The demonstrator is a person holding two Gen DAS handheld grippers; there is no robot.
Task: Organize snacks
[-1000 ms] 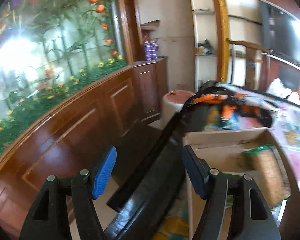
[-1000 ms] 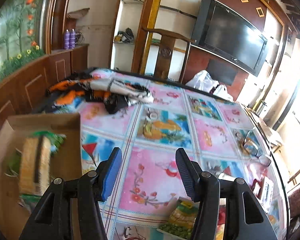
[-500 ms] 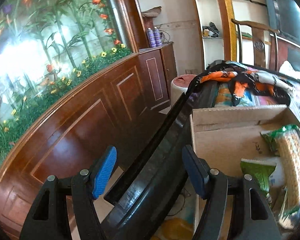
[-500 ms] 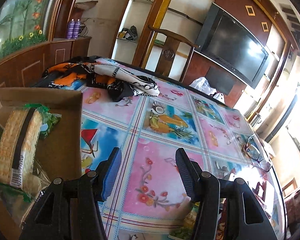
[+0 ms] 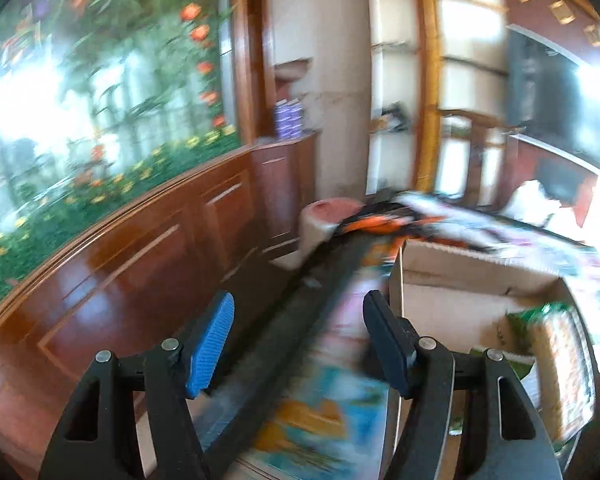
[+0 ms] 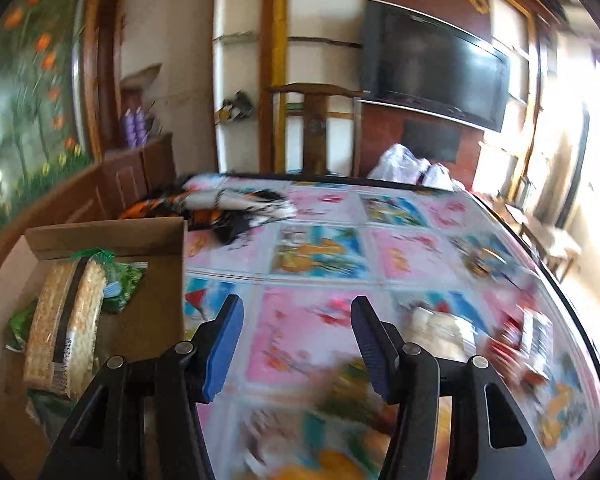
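A: What takes up most of the right wrist view?

B: The counter [image 6: 400, 256], covered in a glossy cloth of pink and blue picture squares, fills the middle and right of the frame. At its far edge, upper centre, lies a crumpled orange, black and white cloth [image 6: 228, 208], and behind that stands a wooden chair [image 6: 316, 128] under a dark television [image 6: 432, 68].

A: And the box?

B: An open cardboard box [image 6: 140, 240] sits on the counter at the lower left of that view. In the left wrist view the same cardboard box [image 5: 460, 280] is at the right, beside the counter's dark edge, with wooden wall panelling [image 5: 140, 264] filling the left.

A: Where are the snacks?

B: A long cracker pack [image 6: 66, 320] lies inside the box, resting on green snack bags [image 6: 122, 280]. More snack packets [image 6: 444, 332] lie loose on the counter at the lower right, too blurred to read, with a red and white packet [image 6: 528, 340] just beside them.

A: The tongs?

B: The right tongs [image 6: 296, 344] are spread, with only the cloth-covered counter showing between the blue pads, low in the frame. The left tongs [image 5: 298, 344] are likewise spread and grip nothing; between them you see the counter edge. Much of the left view is smeared with blur.
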